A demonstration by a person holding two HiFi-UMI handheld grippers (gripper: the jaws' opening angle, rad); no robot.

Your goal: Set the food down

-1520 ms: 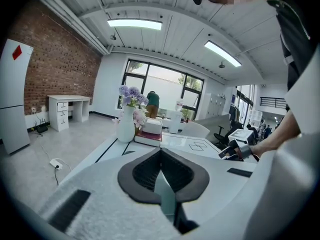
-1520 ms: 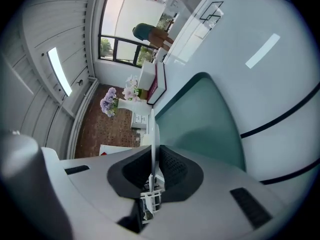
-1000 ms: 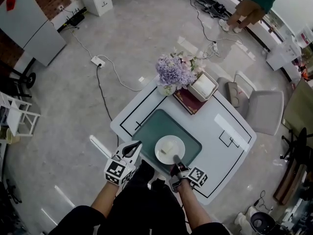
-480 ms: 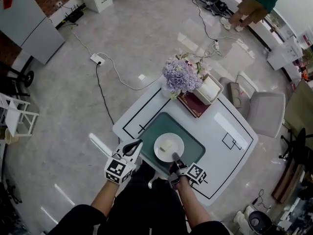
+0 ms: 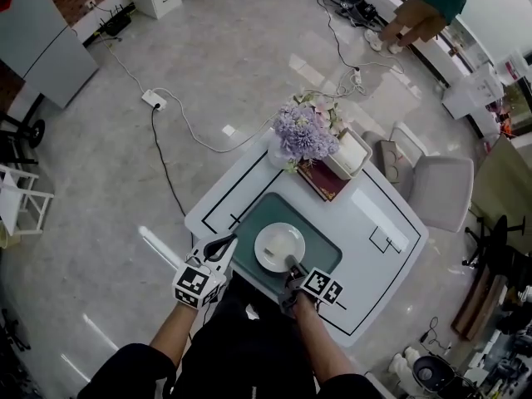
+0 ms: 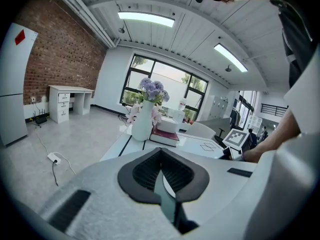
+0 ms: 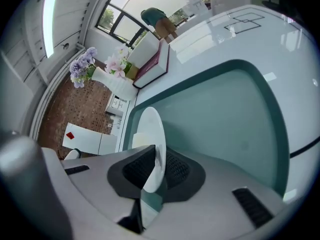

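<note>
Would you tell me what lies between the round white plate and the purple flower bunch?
In the head view, only bare teal placemat and white tabletop separate the plate from the flowers.

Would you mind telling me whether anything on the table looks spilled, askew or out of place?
Nothing stands out. The white plate sits level over the teal mat, its rim clamped by the right gripper, and the vase of flowers stands upright beside the book. No spill shows.

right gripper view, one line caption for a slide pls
Right gripper shut on the rim of a white plate, teal mat and flower vase beyond.
</note>
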